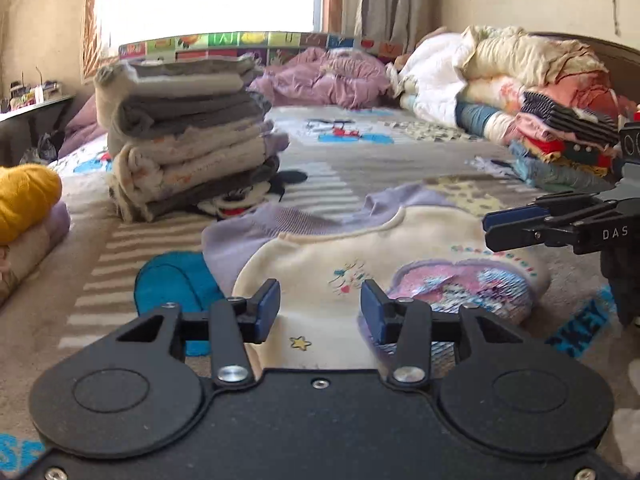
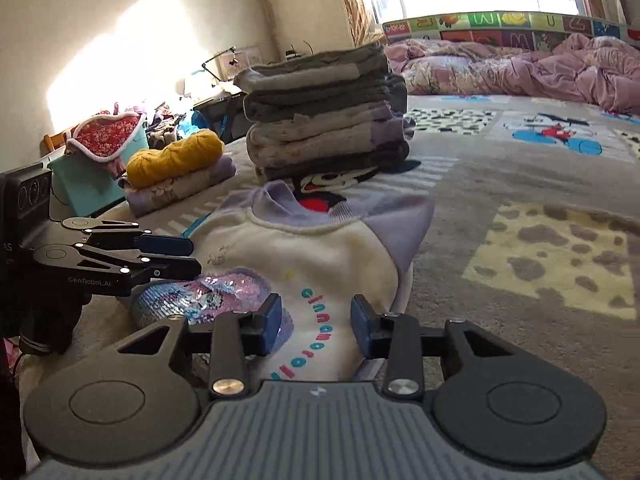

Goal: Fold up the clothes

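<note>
The cream and purple sweater lies flat on the bed, at 12 o'clock from both the left gripper and right gripper, whose jaws are apart and empty.

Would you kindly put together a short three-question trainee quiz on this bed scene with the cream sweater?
1. True or false: the left gripper is clamped on the cream sweater.
2. What lies behind the sweater, farther up the bed? A) a folded stack of clothes B) a suitcase C) a lamp
3. Fill in: the sweater's sleeves and collar are ___ in colour.

Key
1. False: both the left gripper and the right gripper stand open above the sweater, with nothing pinched.
2. A
3. Lilac, or light purple.
</note>
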The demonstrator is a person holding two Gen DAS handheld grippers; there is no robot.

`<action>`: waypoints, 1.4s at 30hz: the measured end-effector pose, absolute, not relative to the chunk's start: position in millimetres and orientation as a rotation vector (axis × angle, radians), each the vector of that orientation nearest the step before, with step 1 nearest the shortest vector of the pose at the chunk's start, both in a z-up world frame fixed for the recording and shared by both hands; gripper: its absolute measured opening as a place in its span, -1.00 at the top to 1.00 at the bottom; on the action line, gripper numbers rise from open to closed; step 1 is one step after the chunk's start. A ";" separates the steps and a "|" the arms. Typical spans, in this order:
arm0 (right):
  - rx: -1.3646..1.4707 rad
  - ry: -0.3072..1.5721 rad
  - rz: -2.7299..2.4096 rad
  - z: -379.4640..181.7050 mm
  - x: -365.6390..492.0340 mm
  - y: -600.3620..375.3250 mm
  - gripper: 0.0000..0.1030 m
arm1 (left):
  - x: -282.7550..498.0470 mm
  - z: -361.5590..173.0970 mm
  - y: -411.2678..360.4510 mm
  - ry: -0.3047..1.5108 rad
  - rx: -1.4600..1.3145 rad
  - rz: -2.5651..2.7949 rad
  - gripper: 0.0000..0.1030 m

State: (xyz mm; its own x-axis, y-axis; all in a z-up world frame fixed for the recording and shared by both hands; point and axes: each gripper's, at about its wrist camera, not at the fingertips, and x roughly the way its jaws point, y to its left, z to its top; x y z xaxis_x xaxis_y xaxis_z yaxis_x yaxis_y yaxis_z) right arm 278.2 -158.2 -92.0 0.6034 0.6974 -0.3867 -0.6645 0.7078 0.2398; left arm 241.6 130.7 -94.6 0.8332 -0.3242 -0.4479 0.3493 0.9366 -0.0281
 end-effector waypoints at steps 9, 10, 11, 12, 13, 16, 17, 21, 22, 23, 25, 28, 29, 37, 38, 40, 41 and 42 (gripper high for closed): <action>0.149 0.521 0.675 -98.8 254.0 -164.8 0.05 | 223.2 -93.2 131.2 0.499 -0.005 -0.306 -0.03; 0.198 0.528 0.641 -99.1 252.6 -170.9 0.05 | 221.2 -92.8 136.4 0.516 -0.048 -0.272 -0.09; 0.252 0.544 0.602 -101.1 252.5 -177.6 0.01 | 220.0 -93.2 142.3 0.538 -0.100 -0.240 -0.09; 0.298 0.569 0.580 -105.4 253.5 -181.8 -0.06 | 220.4 -95.9 150.0 0.571 -0.183 -0.216 -0.09; 0.339 0.601 0.567 -111.2 255.1 -184.6 -0.07 | 220.8 -100.0 158.0 0.603 -0.278 -0.204 -0.09; 0.471 0.684 0.537 -128.4 260.2 -192.0 -0.07 | 217.8 -117.1 178.6 0.666 -0.537 -0.157 -0.10; 0.529 0.698 0.540 -134.1 262.3 -193.4 -0.07 | 216.0 -122.1 182.8 0.665 -0.607 -0.154 -0.10; 0.673 0.691 0.524 -151.2 268.8 -196.3 0.11 | 218.7 -128.5 182.8 0.647 -0.728 -0.145 -0.08; 0.673 0.688 0.529 -153.7 270.0 -193.7 0.18 | 220.3 -129.1 180.7 0.642 -0.740 -0.145 -0.02; 0.664 0.688 0.536 -155.7 271.1 -189.9 0.32 | 222.0 -129.6 178.3 0.639 -0.749 -0.141 0.14; 0.668 0.695 0.550 -156.6 273.2 -188.3 0.44 | 224.9 -130.0 172.5 0.640 -0.760 -0.117 0.40; 0.713 0.717 0.565 -154.9 273.5 -192.0 0.56 | 217.5 -132.1 169.4 0.635 -0.837 -0.088 0.54; 0.727 0.720 0.558 -153.5 269.5 -193.3 0.58 | 211.2 -131.8 168.1 0.637 -0.863 -0.083 0.55; 0.821 0.739 0.543 -143.4 192.0 -221.5 0.59 | 118.5 -119.6 149.7 0.679 -0.919 -0.094 0.63; 0.810 0.747 0.539 -141.6 177.1 -225.0 0.59 | 103.1 -119.3 146.2 0.692 -0.916 -0.097 0.63; 0.783 0.774 0.533 -141.1 146.7 -230.7 0.59 | 72.6 -122.4 139.4 0.729 -0.895 -0.096 0.63; 0.769 0.788 0.530 -141.2 131.6 -233.6 0.58 | 62.2 -123.8 138.1 0.740 -0.879 -0.098 0.63; 0.762 0.802 0.528 -142.2 117.2 -236.8 0.58 | 53.6 -122.7 136.6 0.739 -0.840 -0.105 0.62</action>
State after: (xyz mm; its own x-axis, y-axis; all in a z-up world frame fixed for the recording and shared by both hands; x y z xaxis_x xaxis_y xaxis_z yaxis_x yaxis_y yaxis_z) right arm 117.2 -236.8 -142.2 0.5939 0.6746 -0.4384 -0.1359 0.6212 0.7718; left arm 53.6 136.6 -122.7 0.7496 -0.3631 -0.5533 -0.1949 0.6779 -0.7089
